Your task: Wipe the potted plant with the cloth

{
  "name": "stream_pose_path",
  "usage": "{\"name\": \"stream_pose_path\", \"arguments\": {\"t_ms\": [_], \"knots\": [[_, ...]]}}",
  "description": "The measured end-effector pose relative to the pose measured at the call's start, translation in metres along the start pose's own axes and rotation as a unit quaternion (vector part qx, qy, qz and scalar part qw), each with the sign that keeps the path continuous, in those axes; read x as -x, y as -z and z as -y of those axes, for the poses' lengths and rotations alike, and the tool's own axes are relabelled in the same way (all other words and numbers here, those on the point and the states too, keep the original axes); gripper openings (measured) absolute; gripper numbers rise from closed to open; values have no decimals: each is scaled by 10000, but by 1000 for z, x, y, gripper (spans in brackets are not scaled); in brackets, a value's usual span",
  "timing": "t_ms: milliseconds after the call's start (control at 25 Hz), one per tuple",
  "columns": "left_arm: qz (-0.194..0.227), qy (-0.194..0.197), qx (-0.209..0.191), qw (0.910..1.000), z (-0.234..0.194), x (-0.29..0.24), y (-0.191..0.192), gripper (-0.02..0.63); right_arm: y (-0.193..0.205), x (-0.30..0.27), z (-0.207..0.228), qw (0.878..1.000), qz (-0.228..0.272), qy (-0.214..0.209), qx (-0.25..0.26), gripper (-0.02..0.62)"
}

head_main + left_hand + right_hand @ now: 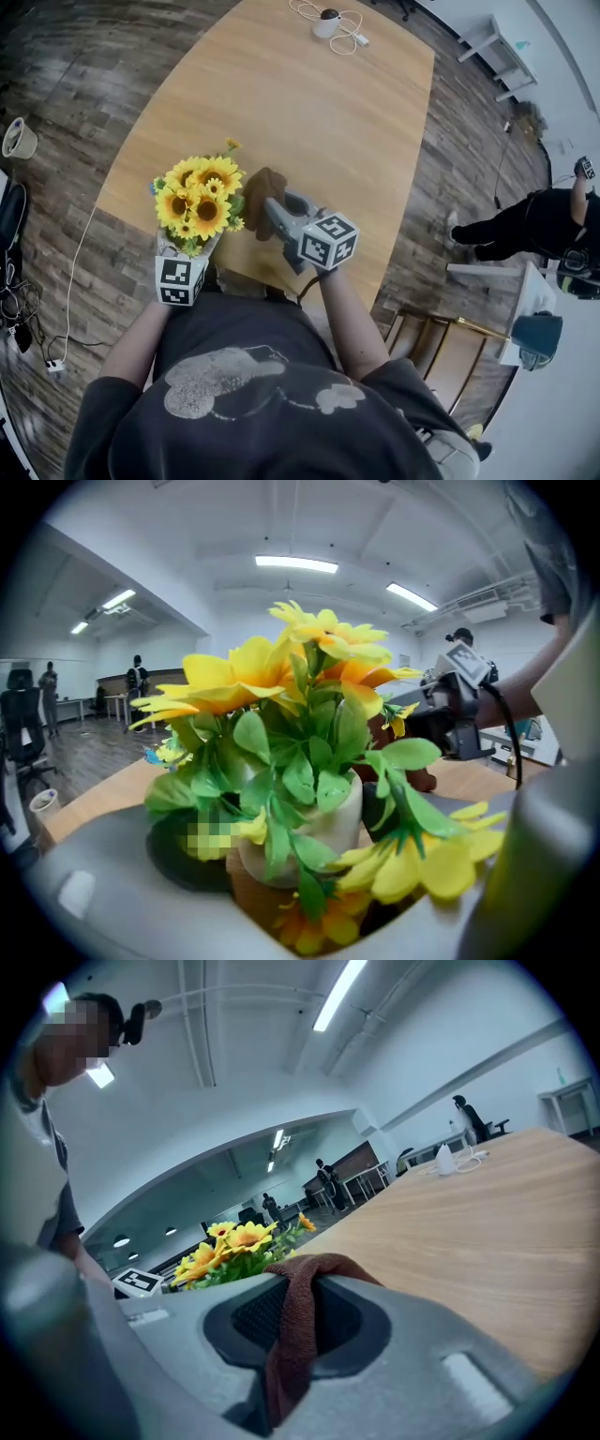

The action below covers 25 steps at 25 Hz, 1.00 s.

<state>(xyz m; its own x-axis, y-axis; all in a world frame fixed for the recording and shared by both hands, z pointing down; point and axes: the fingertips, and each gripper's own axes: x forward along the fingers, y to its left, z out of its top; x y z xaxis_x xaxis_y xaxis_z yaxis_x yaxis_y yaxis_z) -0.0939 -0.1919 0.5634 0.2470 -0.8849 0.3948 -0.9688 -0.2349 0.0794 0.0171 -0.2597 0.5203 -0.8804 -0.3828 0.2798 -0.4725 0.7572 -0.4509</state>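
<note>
Showing the pot (323,822) that flowers (200,202) cover overhead, left gripper (185,253) clamps it; right gripper (277,214) clamps cloth (291,1326).

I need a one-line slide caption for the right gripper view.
Right gripper, jaws shut on the brown cloth; potted plant just behind, wooden table beyond.

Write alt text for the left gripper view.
A white pot of yellow flowers and green leaves fills the view, gripped in the left claw. Behind it, the right claw holds a brown cloth over a wooden table.

Wood tbl (309,103), dark plank flr (75,84), strip lights (295,564) overhead.
</note>
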Motion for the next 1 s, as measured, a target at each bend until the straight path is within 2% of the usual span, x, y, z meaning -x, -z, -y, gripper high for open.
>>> {"name": "stream_pose_path", "arguments": {"t_ms": [80,200,320,520,600,760,1000], "knots": [[2,324,-164,9993,-2,2,2,457,-1,-18,4,9998,-10,21,-188,46],[36,755,-418,9963,-5,7,14,457,10,-45,16,9981,-321,145,-503,46],[39,1112,-592,9920,-1,10,16,457,17,-62,22,9966,-544,215,-576,46],[37,1617,-799,9836,0,9,14,457,9,-90,7,9970,-641,-198,-393,46],[72,1814,-859,9796,0,8,14,457,12,-103,0,9949,-823,-430,-390,46],[80,2058,-937,9741,-2,8,13,457,28,-116,-9,9875,-1246,-774,-583,44],[103,2213,-999,9700,-2,7,14,457,31,-101,-7,9902,-1060,-608,-678,44]]}}
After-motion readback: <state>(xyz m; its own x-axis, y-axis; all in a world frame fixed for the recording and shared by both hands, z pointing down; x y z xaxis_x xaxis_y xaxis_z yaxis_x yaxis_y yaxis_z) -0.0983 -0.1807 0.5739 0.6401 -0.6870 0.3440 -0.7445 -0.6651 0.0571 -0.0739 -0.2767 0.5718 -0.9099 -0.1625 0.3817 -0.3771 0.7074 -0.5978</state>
